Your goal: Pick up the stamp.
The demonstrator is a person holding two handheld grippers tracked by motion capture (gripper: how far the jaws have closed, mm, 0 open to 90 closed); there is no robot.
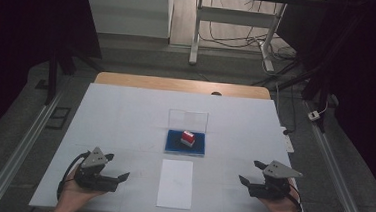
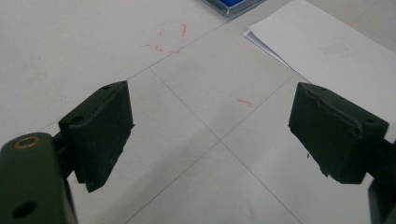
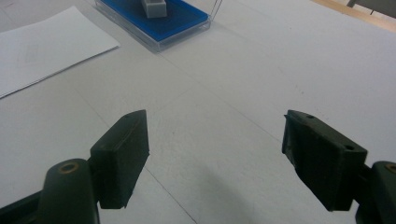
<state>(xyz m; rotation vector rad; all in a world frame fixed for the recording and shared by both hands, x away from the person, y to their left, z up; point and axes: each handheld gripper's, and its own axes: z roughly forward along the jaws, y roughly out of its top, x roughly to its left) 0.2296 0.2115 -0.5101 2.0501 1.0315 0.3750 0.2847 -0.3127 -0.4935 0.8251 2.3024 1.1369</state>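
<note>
A blue ink pad (image 1: 186, 143) in a clear case with its lid standing open lies at the table's middle. On it rests a small stamp (image 1: 188, 138) with a red top. A white sheet of paper (image 1: 175, 183) lies just in front of the pad. My left gripper (image 1: 116, 167) rests open at the front left, its jaws wide apart over bare table (image 2: 210, 135). My right gripper (image 1: 251, 172) rests open at the front right, nothing between its jaws (image 3: 215, 154). From the right gripper view, the pad (image 3: 154, 21) and the paper (image 3: 42, 46) lie ahead to the left.
The white table top (image 1: 125, 116) has a wooden edge (image 1: 182, 84) at the far side. Faint red marks (image 2: 170, 39) stain the surface near the left gripper. A desk frame (image 1: 231, 29) and cables stand on the floor beyond.
</note>
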